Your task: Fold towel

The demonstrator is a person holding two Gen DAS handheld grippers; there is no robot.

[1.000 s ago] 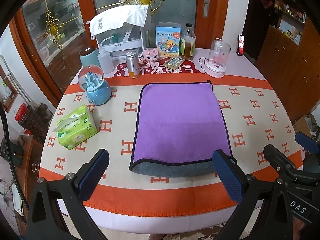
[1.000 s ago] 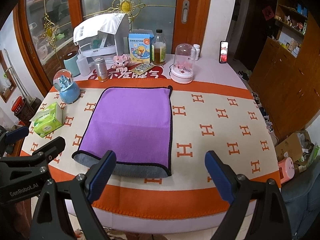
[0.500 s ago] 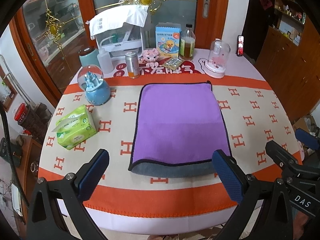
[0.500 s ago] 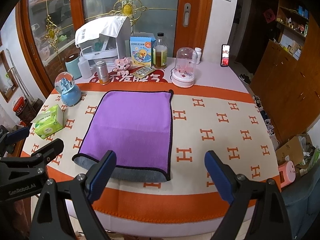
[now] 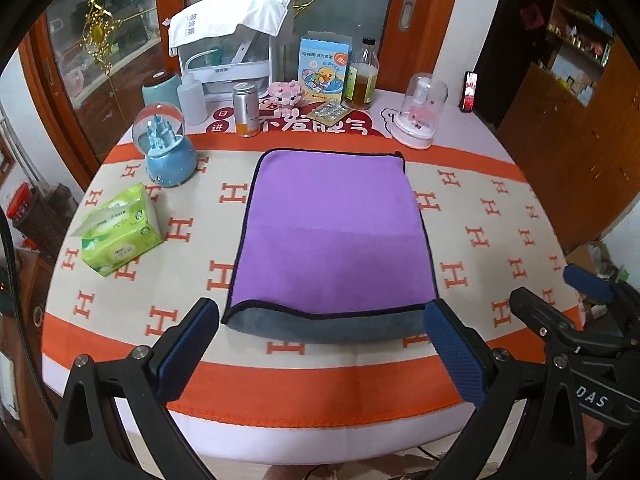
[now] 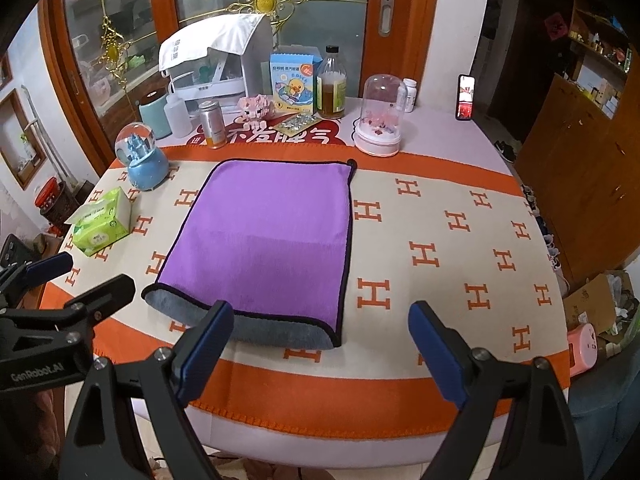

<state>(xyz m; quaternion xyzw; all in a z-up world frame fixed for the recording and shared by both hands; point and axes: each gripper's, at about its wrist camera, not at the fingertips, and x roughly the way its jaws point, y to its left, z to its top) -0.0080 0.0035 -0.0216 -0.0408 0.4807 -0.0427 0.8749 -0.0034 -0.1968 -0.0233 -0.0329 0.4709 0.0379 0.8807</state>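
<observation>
We hold both pairs of fingers spread wide and empty: the left gripper [image 5: 320,344] hovers over the near edge of the table [image 5: 500,208] with the towel's near hem between its blue pads, and the right gripper [image 6: 320,344] hangs over the same edge, its left pad [image 6: 206,344] in front of the towel's grey hem; we cannot tell whether it touches.

The purple towel [image 5: 334,232] lies flat in the middle of the table on the orange-and-cream cloth, folded once, its grey underside showing along the near edge.

To its left we see a green tissue pack [image 5: 120,236] and a blue snow globe [image 5: 166,148], both apart from the towel. Along the far side stand a metal can [image 5: 245,109], a duck-printed box [image 5: 323,68], a brown bottle [image 5: 362,76] and a pink dome lamp [image 5: 420,112]. Nothing lies on the towel.
</observation>
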